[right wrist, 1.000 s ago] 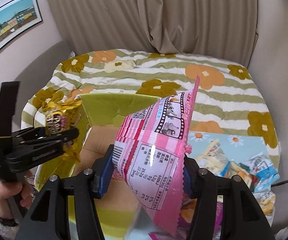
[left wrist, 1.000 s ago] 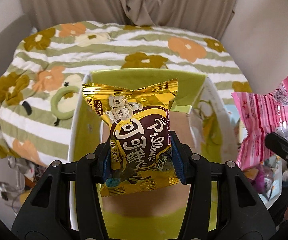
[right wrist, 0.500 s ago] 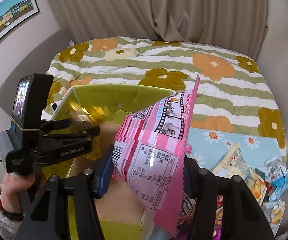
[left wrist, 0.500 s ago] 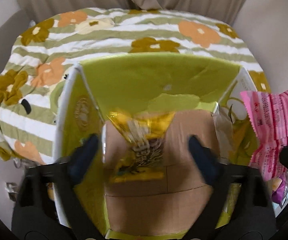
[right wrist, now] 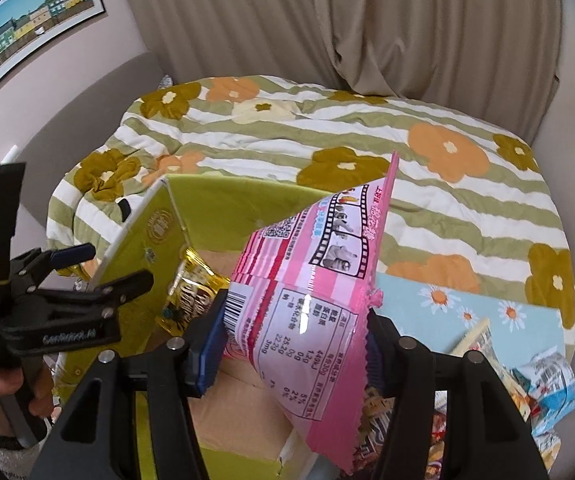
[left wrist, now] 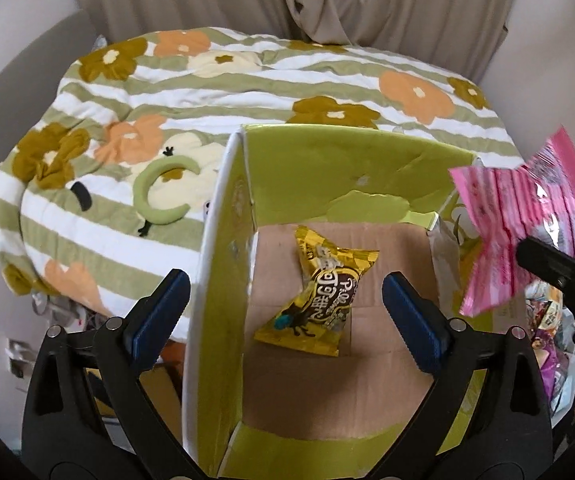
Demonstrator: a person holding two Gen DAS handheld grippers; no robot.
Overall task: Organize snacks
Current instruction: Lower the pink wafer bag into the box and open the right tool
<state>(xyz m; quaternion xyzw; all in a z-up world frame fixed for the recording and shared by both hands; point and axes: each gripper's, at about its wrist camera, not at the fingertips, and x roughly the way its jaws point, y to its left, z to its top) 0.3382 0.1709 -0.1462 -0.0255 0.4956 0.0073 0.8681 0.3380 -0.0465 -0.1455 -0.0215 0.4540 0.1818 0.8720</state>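
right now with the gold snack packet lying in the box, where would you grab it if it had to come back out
Probably by its pinched waist, coming straight down from above. The gold packet lies flat on the cardboard floor of the green box, clear of the walls, and it narrows mid-length, so the fingers of the left gripper, now open above it, could close across that narrow part. The box walls block a sideways approach.

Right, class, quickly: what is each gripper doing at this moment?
Left gripper: jaws just opened, holding nothing; the gold snack packet lies in the box.
Right gripper: shut on the pink snack bag.
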